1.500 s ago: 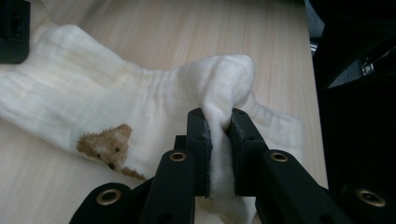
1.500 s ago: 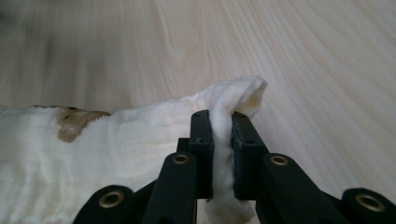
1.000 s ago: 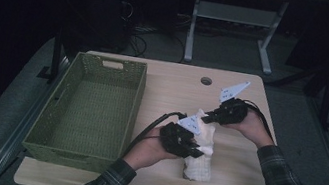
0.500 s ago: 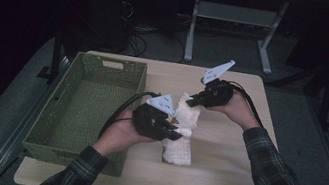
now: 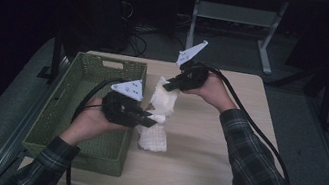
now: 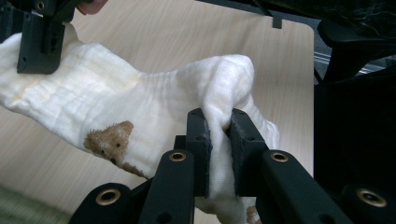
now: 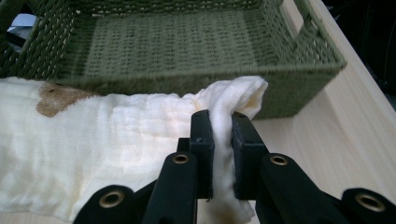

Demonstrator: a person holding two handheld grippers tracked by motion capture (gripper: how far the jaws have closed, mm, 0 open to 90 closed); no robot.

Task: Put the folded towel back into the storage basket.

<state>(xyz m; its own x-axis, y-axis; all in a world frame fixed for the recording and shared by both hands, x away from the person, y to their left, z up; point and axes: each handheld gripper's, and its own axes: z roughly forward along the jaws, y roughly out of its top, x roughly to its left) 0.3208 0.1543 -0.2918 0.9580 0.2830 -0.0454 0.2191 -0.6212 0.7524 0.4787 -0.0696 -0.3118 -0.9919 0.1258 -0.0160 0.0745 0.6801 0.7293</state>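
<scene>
A folded cream cloth (image 5: 158,114) with a brown bear patch (image 6: 112,140) hangs between my two grippers, just right of the green woven basket (image 5: 69,107). My left gripper (image 5: 152,119) is shut on the cloth's near edge (image 6: 219,116), and its lower end rests on the table. My right gripper (image 5: 167,85) is shut on the far edge (image 7: 233,100), lifted above the table. In the left gripper view the other gripper (image 6: 39,39) pinches the cloth at top left. The basket (image 7: 187,46) stands right behind the cloth in the right gripper view.
The wooden table (image 5: 223,153) has bare surface right of the cloth and toward its front edge. Cables (image 5: 257,133) trail from both grippers over the person's plaid sleeves. A table frame (image 5: 235,18) stands on the dark floor behind.
Both grippers have carried the cloth leftward, from the table's middle to right beside the basket. The right gripper has risen, so the cloth is stretched between them.
</scene>
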